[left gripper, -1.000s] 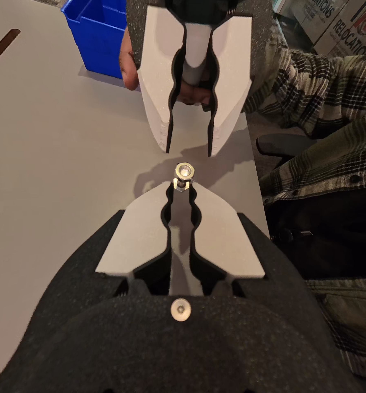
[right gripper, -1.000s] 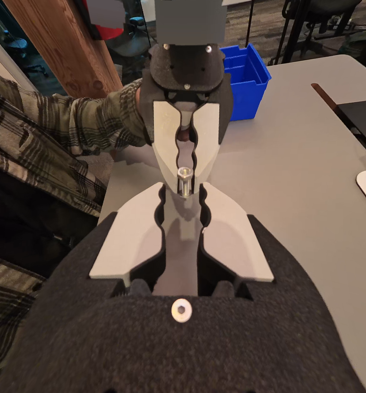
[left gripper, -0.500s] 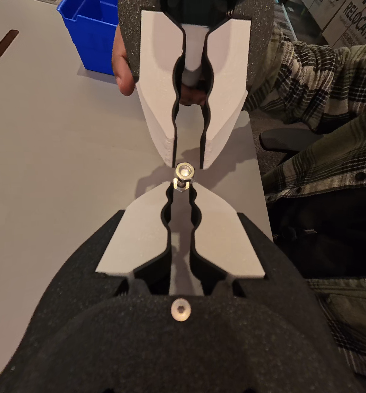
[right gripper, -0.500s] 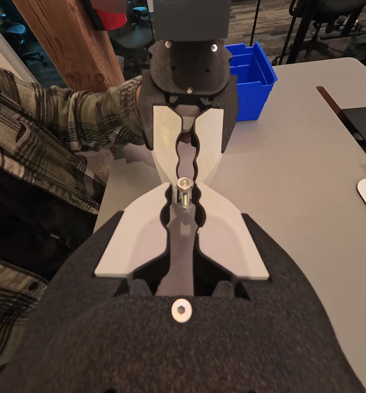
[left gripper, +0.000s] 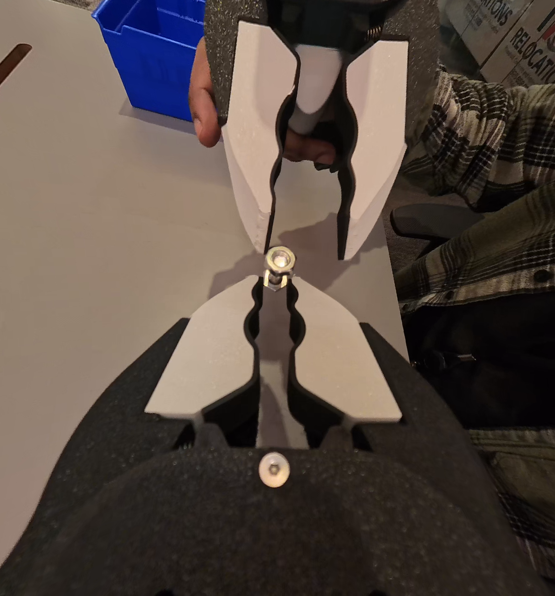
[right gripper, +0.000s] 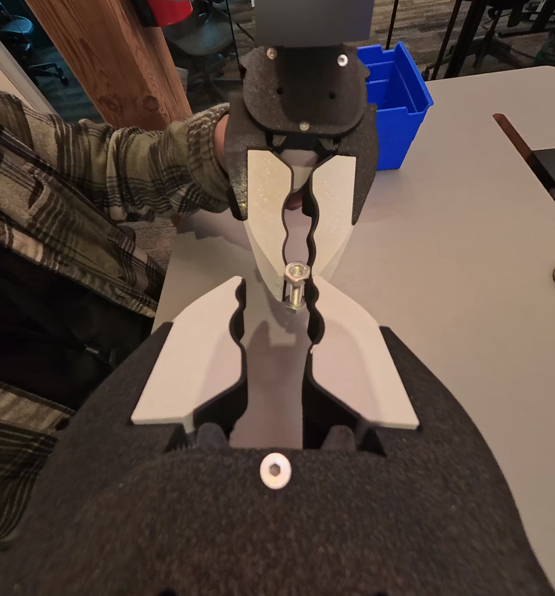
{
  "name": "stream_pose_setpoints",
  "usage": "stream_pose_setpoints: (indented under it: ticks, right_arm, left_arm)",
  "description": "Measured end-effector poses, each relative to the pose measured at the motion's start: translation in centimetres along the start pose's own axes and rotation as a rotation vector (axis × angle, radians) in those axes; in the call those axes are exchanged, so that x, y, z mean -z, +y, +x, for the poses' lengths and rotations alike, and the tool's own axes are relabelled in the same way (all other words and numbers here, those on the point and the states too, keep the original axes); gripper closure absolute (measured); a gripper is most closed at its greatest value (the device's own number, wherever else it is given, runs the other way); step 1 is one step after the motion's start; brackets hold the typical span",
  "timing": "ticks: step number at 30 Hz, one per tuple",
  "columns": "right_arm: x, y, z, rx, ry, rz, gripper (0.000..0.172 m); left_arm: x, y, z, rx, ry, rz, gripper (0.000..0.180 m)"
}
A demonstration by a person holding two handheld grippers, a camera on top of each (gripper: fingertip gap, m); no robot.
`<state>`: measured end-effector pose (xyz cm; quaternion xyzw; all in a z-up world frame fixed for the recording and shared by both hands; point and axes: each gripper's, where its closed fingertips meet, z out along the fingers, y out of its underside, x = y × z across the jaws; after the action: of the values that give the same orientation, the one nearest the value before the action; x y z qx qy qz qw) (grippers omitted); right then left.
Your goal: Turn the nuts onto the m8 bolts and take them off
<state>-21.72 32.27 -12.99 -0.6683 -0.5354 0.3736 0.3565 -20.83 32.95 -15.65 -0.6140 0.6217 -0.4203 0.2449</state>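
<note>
Blue bin [left gripper: 153,61] behind right claw [left gripper: 305,254]

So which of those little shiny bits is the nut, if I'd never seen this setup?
Start at the grey table and the two hand-held grippers facing each other above it. The left hand-held gripper clamps a silver bolt by its head. The nut is the six-sided ring with a hole, on the bolt's free end.

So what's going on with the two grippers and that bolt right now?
The left gripper is clamped on the head end of a silver bolt, holding it above the grey table. A nut sits at the bolt's free end. The right gripper faces it with its fingers spread open around the nut, not gripping it. A blue bin stands behind.
</note>
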Motion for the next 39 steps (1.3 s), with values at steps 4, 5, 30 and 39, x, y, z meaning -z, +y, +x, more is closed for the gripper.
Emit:
stream_pose_setpoints:
  ticks: [4,5,30,39]
  right_arm:
    - [0.2,0.0,0.0,0.007,0.003,-0.007,0.137]
    - [0.2,-0.2,0.1,0.005,0.008,0.000,0.136]
    - [0.1,0.2,0.4,0.020,0.038,-0.005,0.135]
    - [-0.4,0.1,0.3,0.062,0.029,-0.019,0.144]
  left_arm:
    - [0.0,0.0,0.0,0.000,0.001,-0.001,0.167]
    - [0.0,0.0,0.0,0.000,0.002,0.001,0.167]
    - [-0.3,0.5,-0.4,-0.004,-0.021,-0.019,0.167]
    - [-0.4,0.3,0.3,-0.023,-0.007,-0.003,0.167]
